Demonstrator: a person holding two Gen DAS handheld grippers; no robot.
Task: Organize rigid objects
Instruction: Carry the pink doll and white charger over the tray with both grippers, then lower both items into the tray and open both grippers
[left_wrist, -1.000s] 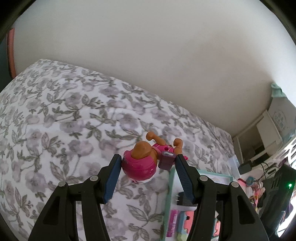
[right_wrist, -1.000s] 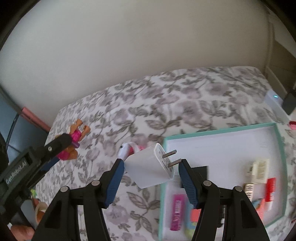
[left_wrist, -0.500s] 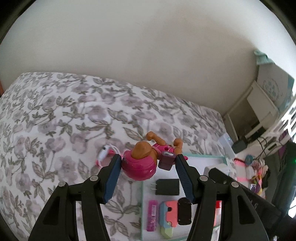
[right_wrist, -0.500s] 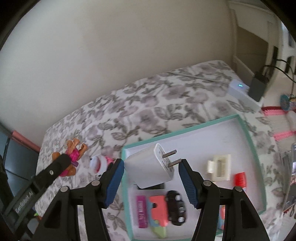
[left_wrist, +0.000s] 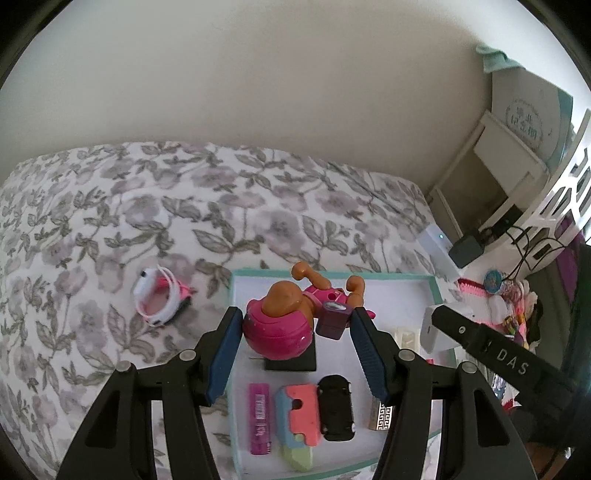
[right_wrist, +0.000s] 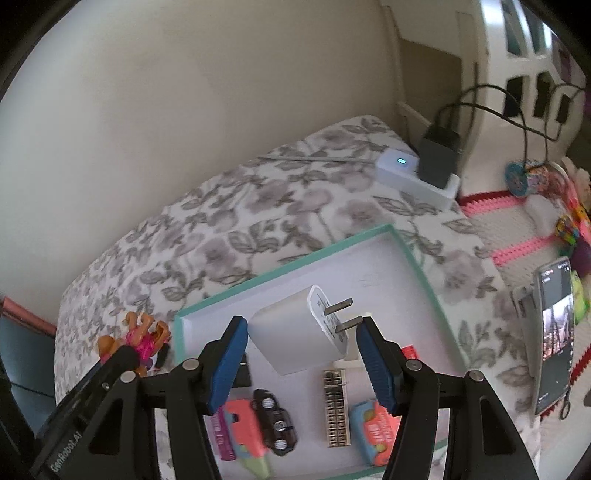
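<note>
My left gripper (left_wrist: 293, 341) is shut on a toy figure (left_wrist: 284, 325) with a pink helmet, orange limbs and a purple pack, held above the left part of a teal-rimmed white tray (left_wrist: 434, 291). My right gripper (right_wrist: 301, 350) is shut on a white plug charger (right_wrist: 299, 330), prongs pointing right, above the same tray (right_wrist: 291, 269). The right wrist view shows the toy figure (right_wrist: 142, 338) and left gripper at the lower left. The left wrist view shows the charger (left_wrist: 432, 328) at the right.
In the tray lie a black adapter (left_wrist: 291, 360), a pink tube (left_wrist: 260, 421), a coral-and-blue piece (left_wrist: 297, 413), a black toy car (left_wrist: 336, 406) and a patterned bar (right_wrist: 336, 410). A pink-and-white watch (left_wrist: 159, 297) lies on the floral bedspread. A phone (right_wrist: 554, 336) and power strip (right_wrist: 417, 177) sit right.
Both grippers have swept across the bedspread to above the tray, still gripping the toy figure and the charger. The tray's contents and the watch have come into view.
</note>
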